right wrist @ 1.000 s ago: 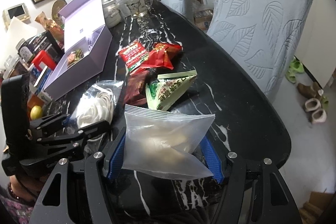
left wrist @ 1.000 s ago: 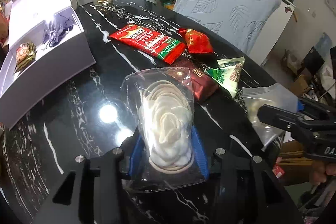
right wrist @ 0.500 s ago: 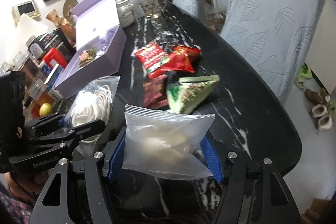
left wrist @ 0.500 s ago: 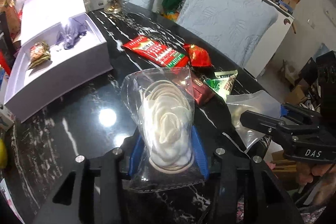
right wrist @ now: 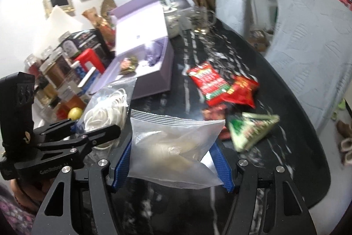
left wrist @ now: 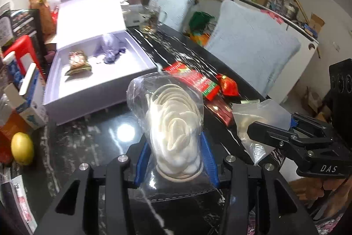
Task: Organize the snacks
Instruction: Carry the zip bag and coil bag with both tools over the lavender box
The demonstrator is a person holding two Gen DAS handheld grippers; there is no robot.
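Ahead of the left gripper [left wrist: 176, 160], bare black tabletop [left wrist: 88, 142] lies open up to the near wall of the lavender box [left wrist: 99, 100]. To its right the snack packets [left wrist: 198, 83] crowd the surface, and the right gripper [left wrist: 272, 131] stands close beside. A lemon [left wrist: 22, 148] and cartons [left wrist: 24, 107] block the left edge.

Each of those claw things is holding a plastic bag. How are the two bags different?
The clear bag in the left gripper is see-through and packed with white coiled pieces; the frosted zip bag in the right gripper is cloudy, its pale contents only a blur. The clear bag stands tall and narrow; the frosted zip bag spreads wide, its ridged zip strip on top. Both are held between blue pads.
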